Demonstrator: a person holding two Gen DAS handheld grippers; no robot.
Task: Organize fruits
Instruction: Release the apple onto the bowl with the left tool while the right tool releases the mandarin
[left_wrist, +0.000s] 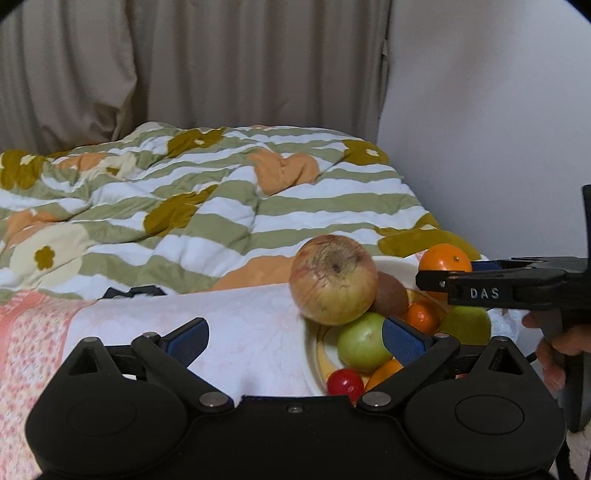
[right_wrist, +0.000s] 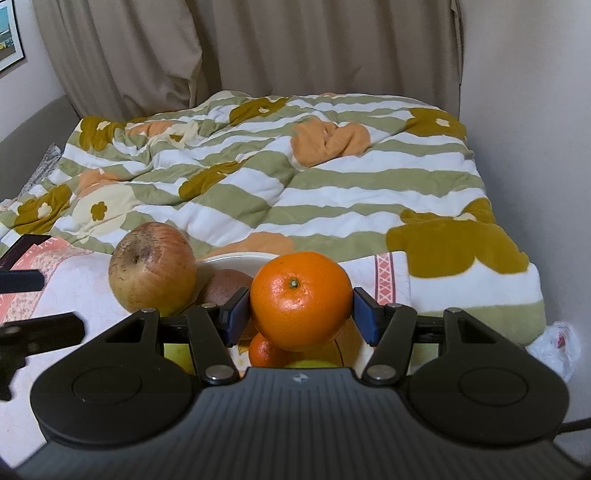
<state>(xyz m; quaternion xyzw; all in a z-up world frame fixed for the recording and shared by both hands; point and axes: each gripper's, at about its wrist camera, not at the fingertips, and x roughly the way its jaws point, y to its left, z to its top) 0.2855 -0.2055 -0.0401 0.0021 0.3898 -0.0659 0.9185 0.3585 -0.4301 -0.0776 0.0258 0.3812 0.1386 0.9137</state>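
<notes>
A plate (left_wrist: 319, 345) piled with fruit sits on a white cloth. A big yellow-red apple (left_wrist: 332, 279) tops the pile, also in the right wrist view (right_wrist: 152, 270). Below it lie a kiwi (left_wrist: 391, 295), a green apple (left_wrist: 362, 343), a small orange (left_wrist: 422, 315), another green fruit (left_wrist: 466, 325) and a red fruit (left_wrist: 344, 384). My right gripper (right_wrist: 301, 310) is shut on a large orange (right_wrist: 301, 301), held above the plate; it also shows in the left wrist view (left_wrist: 445, 260). My left gripper (left_wrist: 295, 338) is open and empty, low at the plate's left edge.
The white cloth (left_wrist: 229, 332) covers the near surface, with a pink patterned cloth (left_wrist: 26, 332) at the left. A striped flowered quilt (left_wrist: 207, 206) lies behind. Curtains (left_wrist: 184, 66) and a white wall (left_wrist: 498, 129) stand at the back. A crumpled plastic bag (right_wrist: 557, 343) lies at the right.
</notes>
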